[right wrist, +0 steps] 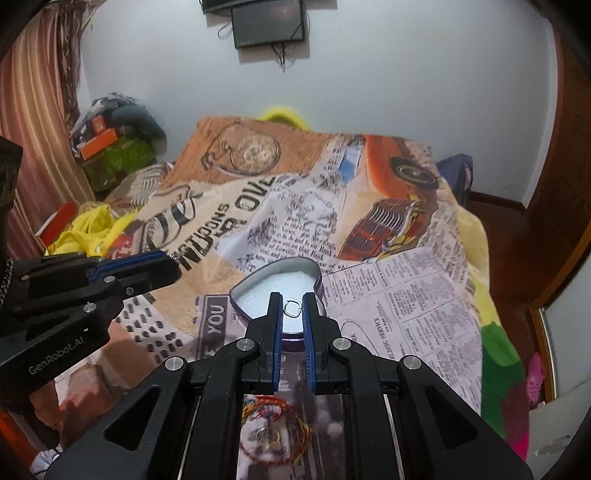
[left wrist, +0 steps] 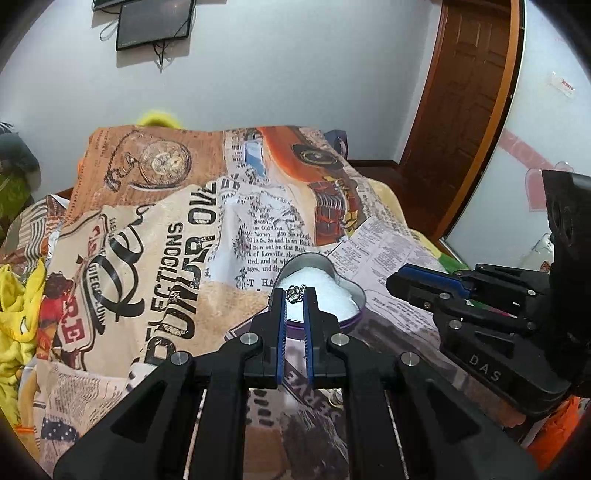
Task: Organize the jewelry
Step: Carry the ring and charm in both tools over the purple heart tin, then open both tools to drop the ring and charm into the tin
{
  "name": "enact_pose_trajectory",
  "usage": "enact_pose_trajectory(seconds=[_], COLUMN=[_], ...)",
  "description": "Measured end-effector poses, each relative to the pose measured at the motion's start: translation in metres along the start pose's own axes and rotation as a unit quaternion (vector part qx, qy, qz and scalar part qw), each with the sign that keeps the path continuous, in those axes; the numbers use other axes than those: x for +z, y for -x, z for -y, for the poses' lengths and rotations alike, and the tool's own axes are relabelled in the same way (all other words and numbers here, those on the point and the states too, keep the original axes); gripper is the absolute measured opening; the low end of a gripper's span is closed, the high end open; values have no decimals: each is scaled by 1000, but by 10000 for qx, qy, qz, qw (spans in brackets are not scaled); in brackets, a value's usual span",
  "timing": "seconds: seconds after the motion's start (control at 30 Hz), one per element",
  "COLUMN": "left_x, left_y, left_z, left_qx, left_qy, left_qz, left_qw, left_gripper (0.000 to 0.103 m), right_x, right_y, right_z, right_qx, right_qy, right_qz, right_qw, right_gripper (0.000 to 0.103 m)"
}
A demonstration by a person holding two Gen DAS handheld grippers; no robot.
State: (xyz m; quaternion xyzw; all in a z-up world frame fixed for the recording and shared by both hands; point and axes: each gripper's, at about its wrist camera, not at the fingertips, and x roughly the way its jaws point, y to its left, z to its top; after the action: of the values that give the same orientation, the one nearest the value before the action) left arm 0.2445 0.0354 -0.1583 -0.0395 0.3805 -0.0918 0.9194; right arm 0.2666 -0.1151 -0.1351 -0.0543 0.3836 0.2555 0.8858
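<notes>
A heart-shaped tin (left wrist: 351, 286) with a white foam lining lies open on the printed blanket; it also shows in the right wrist view (right wrist: 280, 275). My left gripper (left wrist: 295, 293) is shut on a small silver jewelry piece (left wrist: 295, 292) and holds it over the tin's near edge. My right gripper (right wrist: 293, 306) is shut on a silver ring (right wrist: 293, 307), also over the tin. Each gripper shows in the other's view, the right (left wrist: 402, 282) and the left (right wrist: 171, 264). A red and yellow thread bracelet (right wrist: 275, 424) lies on the blanket under my right gripper.
The printed blanket (left wrist: 184, 240) covers the bed. Yellow cloth (right wrist: 88, 229) and boxes (right wrist: 99, 142) lie at the left. A wooden door (left wrist: 469, 103) stands at the right. A dark screen (right wrist: 269, 22) hangs on the wall.
</notes>
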Motion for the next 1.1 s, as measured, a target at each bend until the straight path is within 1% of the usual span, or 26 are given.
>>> enact_pose_trajectory(seconds=[0.13, 0.23, 0.47, 0.6, 0.73, 0.9, 1.1], left_x=[4, 9, 13, 12, 11, 10, 12], left_y=[-20, -37, -63, -72, -77, -79, -64], left_z=[-4, -5, -5, -5, -6, -11, -14], left_qx=[-140, -301, -370, -415, -391, -353, -210], left_qy=[16, -41, -202, -232, -219, -178, -195], left_qz=[-193, -386, -657, -764, -838, -885, -728], left_qw=[9997, 9988, 9970, 9959, 9955, 9953, 9969], left_gripper=[7, 7, 7, 7, 7, 7, 8], right_x=[5, 8, 9, 7, 7, 7, 8], right_y=[-15, -25, -43, -52, -56, -60, -63], right_z=[4, 7, 12, 13, 12, 8, 5], right_qx=[79, 232, 462, 441, 469, 399, 333], right_qy=[32, 22, 36, 126, 214, 374, 436], right_qz=[-143, -289, -578, -713, -797, -856, -977], right_qw=[9999, 9993, 9972, 9964, 9955, 9948, 9937], right_gripper=[9, 9, 9, 9, 9, 9, 11])
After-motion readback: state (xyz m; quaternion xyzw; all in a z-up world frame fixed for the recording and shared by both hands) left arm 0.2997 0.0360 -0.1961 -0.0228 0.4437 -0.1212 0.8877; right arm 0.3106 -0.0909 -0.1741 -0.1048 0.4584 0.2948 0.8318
